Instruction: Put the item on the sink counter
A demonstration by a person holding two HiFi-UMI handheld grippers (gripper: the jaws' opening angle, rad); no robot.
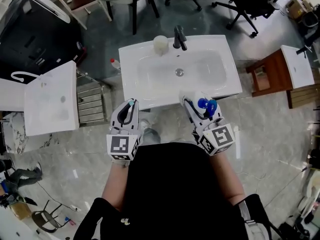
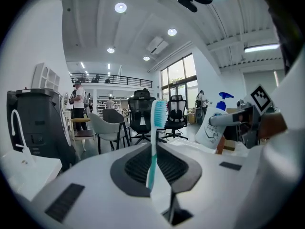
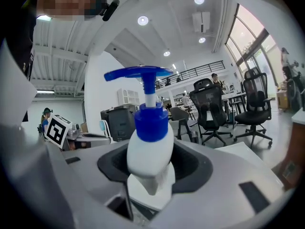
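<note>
My left gripper [image 1: 129,105] is shut on a white and teal toothbrush [image 2: 155,142], which stands upright between the jaws with its bristle head on top. My right gripper [image 1: 197,104] is shut on a white pump bottle [image 3: 148,151] with a blue pump head, gripped at its lower body. In the head view both grippers hover side by side over the front edge of the white sink counter [image 1: 145,100]. The toothbrush [image 1: 131,104] and the bottle [image 1: 206,106] point toward the basin.
A black faucet [image 1: 179,38] and a pale cup [image 1: 160,44] stand on the sink's back edge. A second white basin [image 1: 50,99], a metal rack [image 1: 92,104] and a black appliance [image 1: 35,29] are to the left. A wooden stand [image 1: 270,74] is to the right. Office chairs [image 1: 245,4] stand beyond.
</note>
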